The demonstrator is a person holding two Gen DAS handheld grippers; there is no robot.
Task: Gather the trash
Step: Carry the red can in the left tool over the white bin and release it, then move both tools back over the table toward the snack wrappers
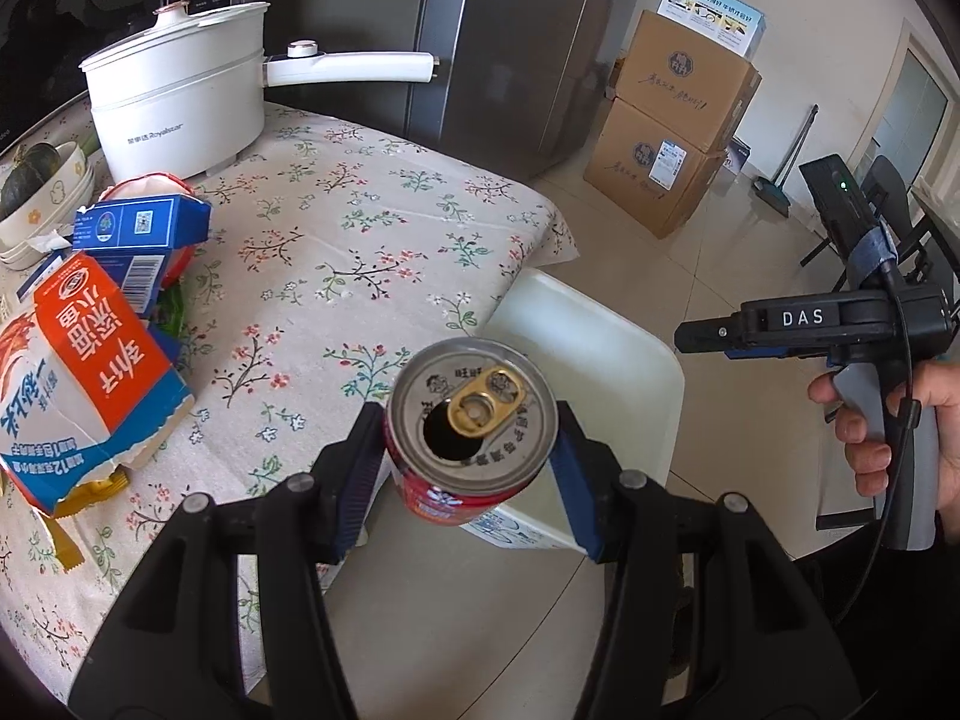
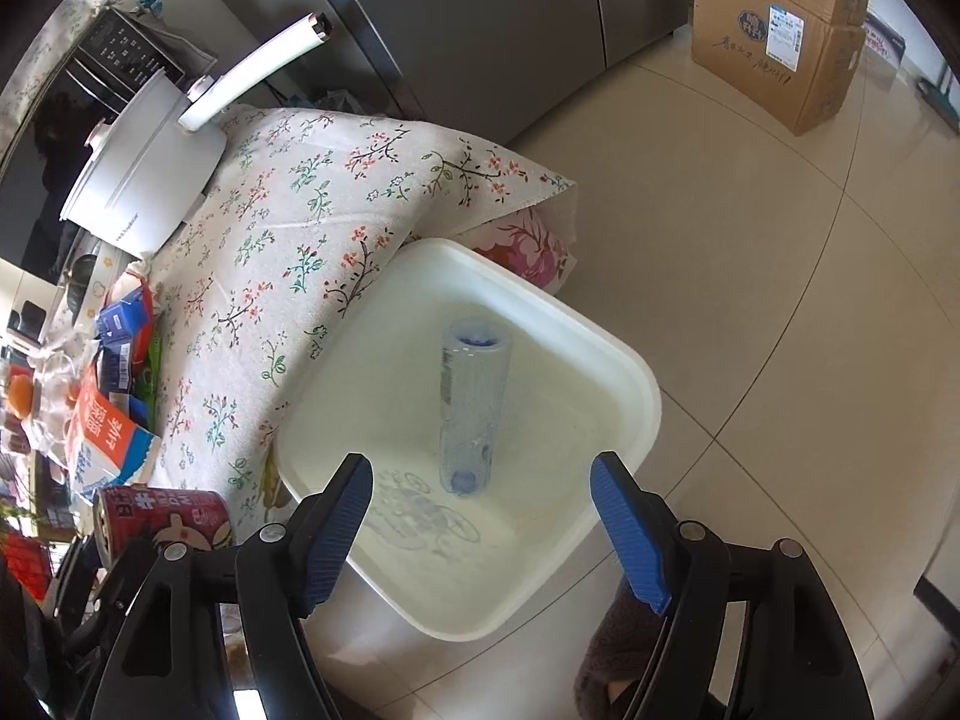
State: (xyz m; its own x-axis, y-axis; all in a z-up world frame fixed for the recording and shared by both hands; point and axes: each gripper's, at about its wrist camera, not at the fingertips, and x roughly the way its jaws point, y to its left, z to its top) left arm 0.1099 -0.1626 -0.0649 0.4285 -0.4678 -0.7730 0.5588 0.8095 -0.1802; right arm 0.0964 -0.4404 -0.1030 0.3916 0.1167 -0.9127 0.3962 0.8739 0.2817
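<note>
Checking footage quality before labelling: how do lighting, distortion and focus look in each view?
Left wrist view: daylight, strong fisheye bending with dark corners, red can sharp in the left tool. Right wrist view: same bending, the white bin brightly lit, the clear bottle inside looks hazy.

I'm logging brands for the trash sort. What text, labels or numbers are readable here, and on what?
"Royalstar": white electric pot.
"DAS": right gripper body.
Chinese print, upside down, not transcribed: torn orange-blue carton, red can held by the left gripper.
Handwriting, shipping label, too small: cardboard boxes.
Barcode, QR code, unreadable: blue box.
Label too blurred: plastic bottle in the white bin.
</note>
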